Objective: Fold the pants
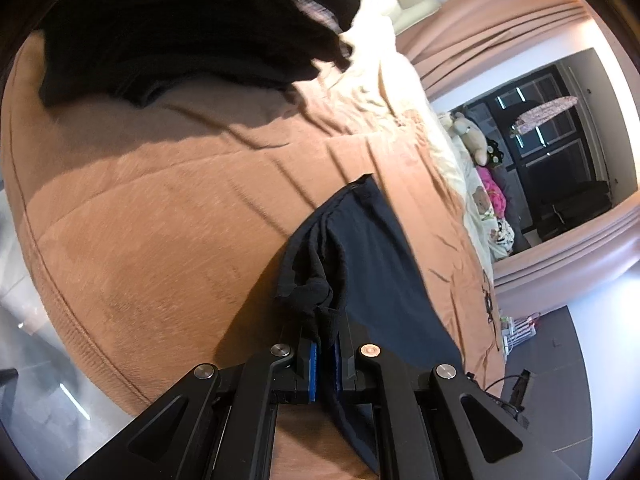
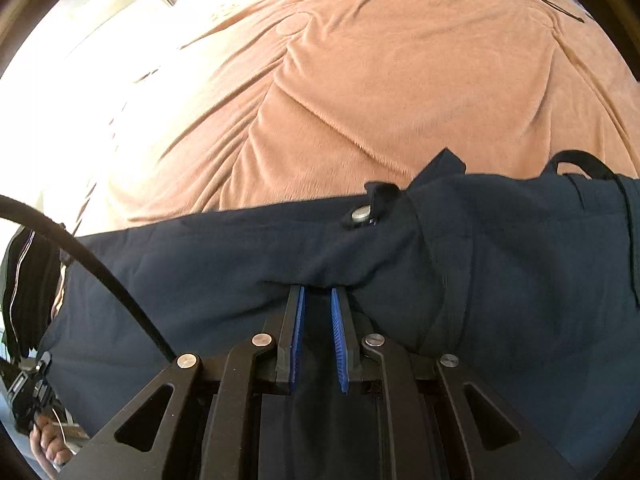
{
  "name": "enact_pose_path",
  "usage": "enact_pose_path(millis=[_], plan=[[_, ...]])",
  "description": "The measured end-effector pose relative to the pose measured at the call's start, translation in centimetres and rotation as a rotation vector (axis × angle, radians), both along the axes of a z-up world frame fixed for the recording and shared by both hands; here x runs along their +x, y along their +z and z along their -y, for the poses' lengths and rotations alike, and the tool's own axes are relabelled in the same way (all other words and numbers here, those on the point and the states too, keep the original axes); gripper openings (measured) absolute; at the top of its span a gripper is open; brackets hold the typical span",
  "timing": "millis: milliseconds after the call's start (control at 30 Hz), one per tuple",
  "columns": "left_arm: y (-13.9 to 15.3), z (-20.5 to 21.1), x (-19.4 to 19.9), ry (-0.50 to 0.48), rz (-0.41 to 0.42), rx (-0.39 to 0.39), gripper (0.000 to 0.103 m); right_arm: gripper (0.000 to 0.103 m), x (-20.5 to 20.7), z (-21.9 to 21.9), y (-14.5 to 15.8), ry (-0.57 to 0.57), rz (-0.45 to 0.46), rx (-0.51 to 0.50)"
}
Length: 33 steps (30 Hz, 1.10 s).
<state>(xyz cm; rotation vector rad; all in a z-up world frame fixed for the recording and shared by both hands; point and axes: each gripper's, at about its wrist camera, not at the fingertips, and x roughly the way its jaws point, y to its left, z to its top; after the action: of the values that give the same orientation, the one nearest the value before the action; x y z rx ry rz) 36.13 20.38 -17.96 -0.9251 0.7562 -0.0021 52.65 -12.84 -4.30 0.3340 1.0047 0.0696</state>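
**Two hand-held grippers hold dark navy pants over a tan bed cover**

Left wrist view: the left gripper [image 1: 325, 344], a black two-finger claw with blue ribbed pads, is clenched on a bunched hem or edge of the dark navy fabric pants [image 1: 372, 264]. The gathered cloth stands up in a knot just above the fingertips, and the rest of the garment falls away to the right and below the claw as a flat panel. Beneath it spreads a plush tan-brown bed cover [image 1: 168, 220] with long creases. At the top of the view lies a heap of black clothing [image 1: 180, 32] on the same cover, well apart from the pants. To the right, past a strip of cream bedding, soft toys [image 1: 476, 140] sit along the bed's far edge (one is a pale teddy bear, another bright pink).

Right wrist view: the right gripper [image 2: 318, 296], of the same black build with blue pads, grasps a fold of the navy pants [image 2: 240, 256]; cloth fills the narrow gap between its pads. The pants stretch across the whole width of the view, lying on the tan cover [image 2: 400, 80]. A silver metal button [image 2: 361, 213] shows at the waistband, just above the claw. A black cable [image 2: 80, 256] arcs in from the left. At the lower left, a hand [image 2: 46, 440] grips a black handle.
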Motion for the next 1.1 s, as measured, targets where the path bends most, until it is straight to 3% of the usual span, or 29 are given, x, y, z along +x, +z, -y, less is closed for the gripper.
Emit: enact_pose_path(millis=[267,500,800,1100], plan=[[2.9,0.8,1.0,-0.017,0.04,0.024,0.006,0.008,1.5,-1.3,-0.2,-0.022,0.006,-0.043],[6.2,1.9,2.1,-0.041,0.092,0.048,0.006,0.008,-0.4,-1.6,1.3,0.024,0.001,-0.019],[11.7,5.0,4.2,-0.115,0.182,0.096,0.006,0.008,-8.0,-5.2,-0.1,0.125,-0.057,0.009],[16.9,8.8,6.3,-0.197,0.269,0.135,0.006,0.008,-14.3,-7.3,-1.3,0.129,-0.057,0.077]])
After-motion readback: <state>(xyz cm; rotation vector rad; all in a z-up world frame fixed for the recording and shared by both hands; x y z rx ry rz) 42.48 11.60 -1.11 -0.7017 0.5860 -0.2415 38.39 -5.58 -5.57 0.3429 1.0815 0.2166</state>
